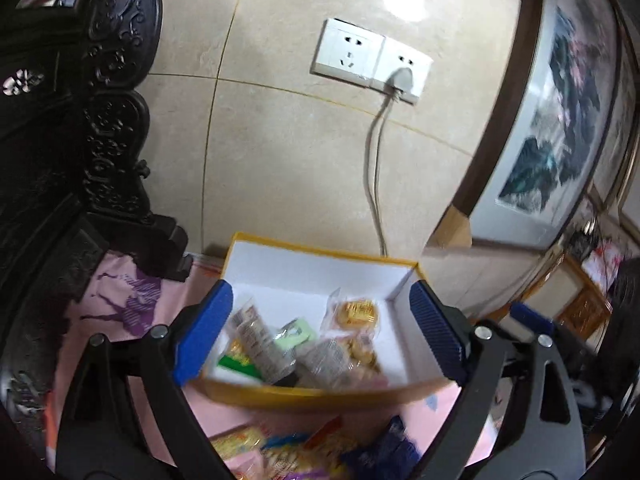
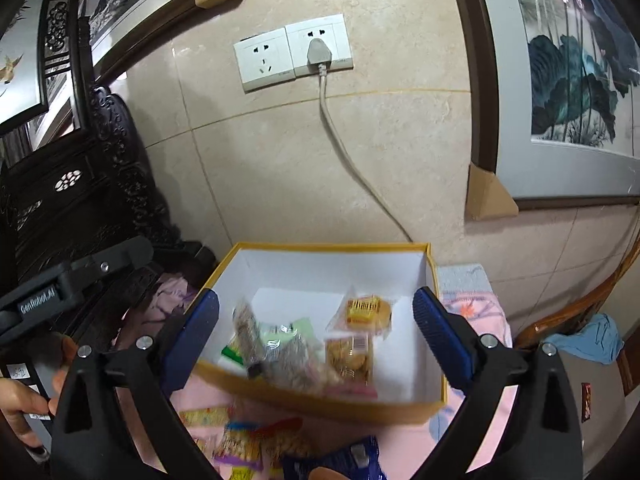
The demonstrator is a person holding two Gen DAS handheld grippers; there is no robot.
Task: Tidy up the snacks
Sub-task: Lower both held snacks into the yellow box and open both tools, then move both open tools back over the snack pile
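Left gripper (image 1: 320, 334): blue ribbed pads spread wide, nothing between them, hovering over the near wall of the open yellow cardboard box with white interior (image 1: 320, 272). Right gripper (image 2: 316, 338): spread wide too, empty, framing the same box (image 2: 332, 268).

Writing: "GenRobot.AI" on the left tool's body (image 2: 38, 300). Packet print blurred, unreadable.

Box stands on pink patterned cloth (image 1: 132, 304), its far rim near the beige tiled wall (image 1: 280, 152). Wrapped snacks in box (image 1: 312, 344) fill the left and middle; right side bare. Loose snack packets (image 2: 248, 444) lie on cloth in front; count unclear. 2 white wall sockets (image 2: 292, 54), 1 with a grey plug.
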